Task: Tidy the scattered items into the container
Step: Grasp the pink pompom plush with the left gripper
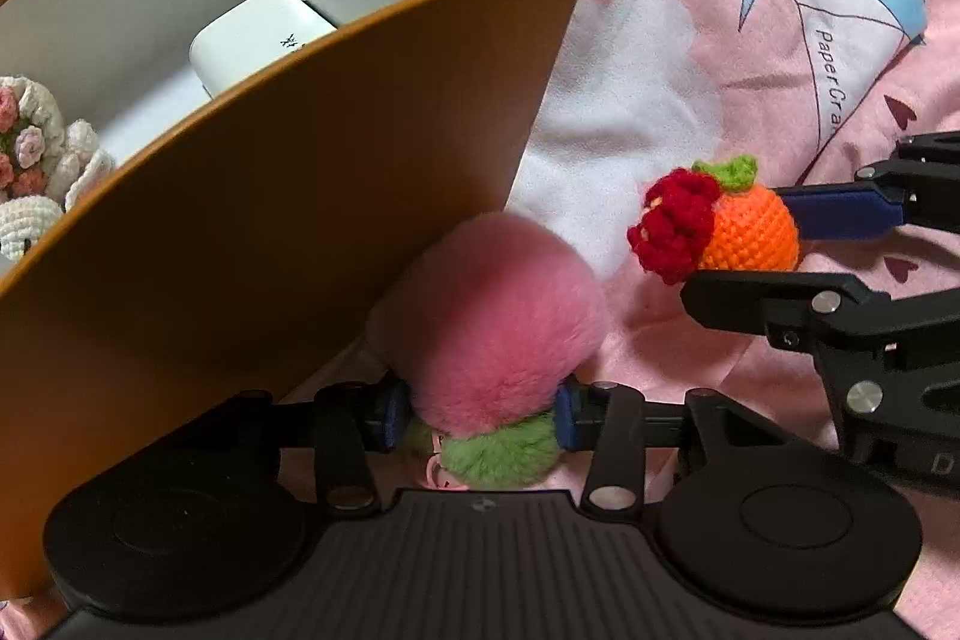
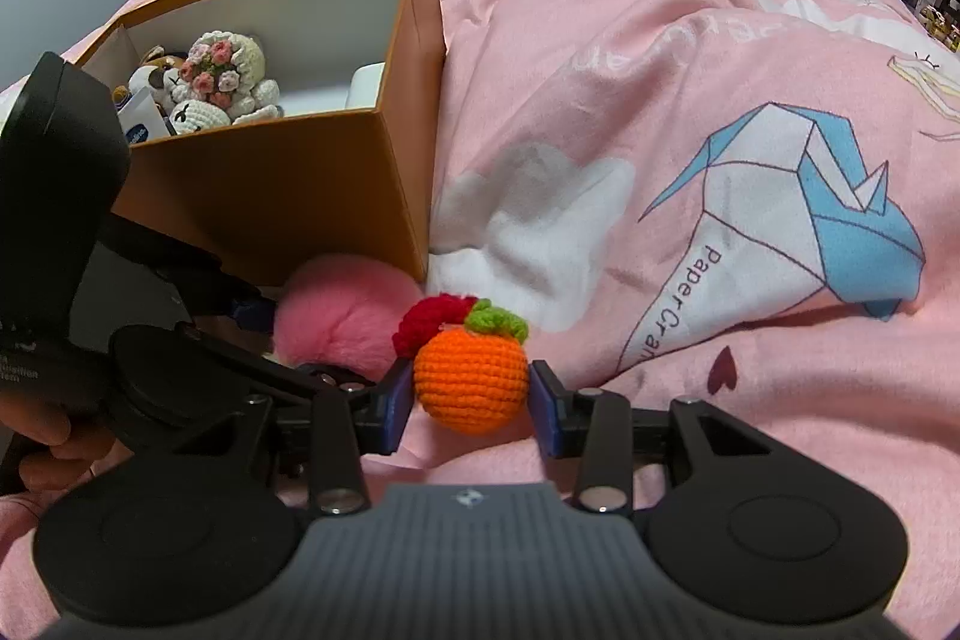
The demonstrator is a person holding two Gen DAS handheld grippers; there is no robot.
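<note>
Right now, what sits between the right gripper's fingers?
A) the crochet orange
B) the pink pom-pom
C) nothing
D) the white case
A: the crochet orange sits between the right gripper's blue pads on the blanket, while the pink pom-pom is in the left gripper.

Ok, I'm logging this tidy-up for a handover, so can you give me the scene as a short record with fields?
surface: pink printed bedcover
container: open orange cardboard box with white inside
already in box: crocheted dolls, white rounded case
left tool: pads either side of fluffy pink pompom beside the box wall
right tool: pads either side of orange crocheted fruit with green leaf and red flower
still outside box: pompom, fruit
</note>
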